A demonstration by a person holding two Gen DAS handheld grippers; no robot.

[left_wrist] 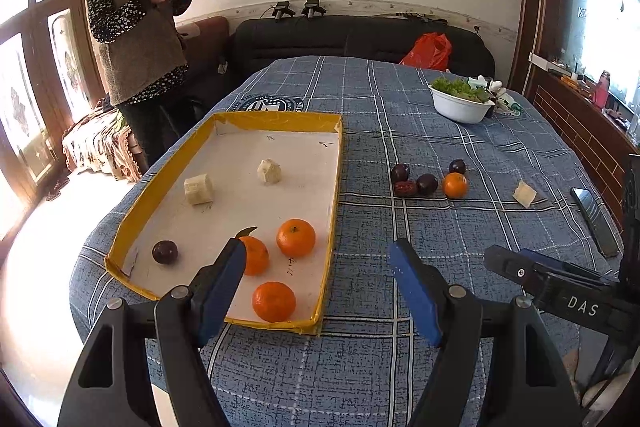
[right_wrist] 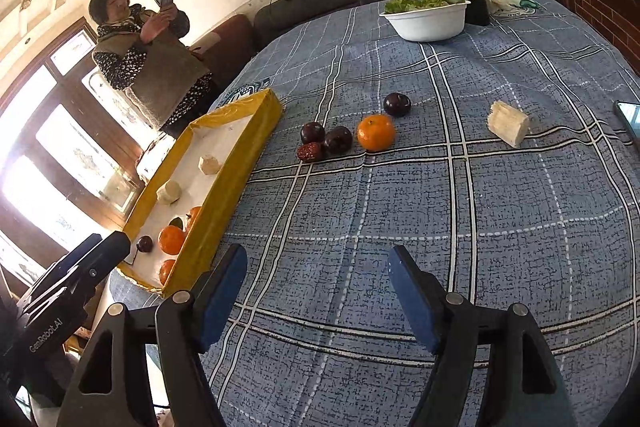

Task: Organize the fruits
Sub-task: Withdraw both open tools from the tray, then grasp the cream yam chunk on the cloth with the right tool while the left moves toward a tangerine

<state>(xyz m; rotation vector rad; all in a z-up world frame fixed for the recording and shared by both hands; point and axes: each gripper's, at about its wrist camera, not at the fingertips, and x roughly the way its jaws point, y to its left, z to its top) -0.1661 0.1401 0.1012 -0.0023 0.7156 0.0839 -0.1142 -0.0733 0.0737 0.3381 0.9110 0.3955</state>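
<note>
**Both grippers spread, fruit split between tray and cloth**

Left gripper (left_wrist: pixel 318 259) spread wide, holding nothing, above near tray (left_wrist: pixel 276 121) corner. Right gripper (right_wrist: pixel 316 265) also spread, holding nothing, over bare tablecloth (right_wrist: pixel 520 227). In tray: three mandarins (left_wrist: pixel 274 301), one plum (left_wrist: pixel 165 251), two banana chunks (left_wrist: pixel 198 189). Farther on cloth: loose mandarin (right_wrist: pixel 376 132), three plums (right_wrist: pixel 338 139), jujube (right_wrist: pixel 310 152), banana chunk (right_wrist: pixel 509 123). Beyond: lettuce bowl (right_wrist: pixel 428 21).

On the table (left_wrist: pixel 360 367) in front of you, a shallow tray (left_wrist: pixel 334 195) lies to the left. In it, three oranges (left_wrist: pixel 296 237) sit at the near end with a plum (left_wrist: pixel 165 251) to their left, and two banana pieces (left_wrist: pixel 197 189) lie farther back. To the right of the tray, on the cloth, three plums (right_wrist: pixel 337 139), a date (right_wrist: pixel 310 151) and one orange (right_wrist: pixel 376 132) cluster together. Another banana piece (right_wrist: pixel 509 123) lies farther right. A bowl (right_wrist: pixel 430 21) stands at the far right, behind them.
</note>
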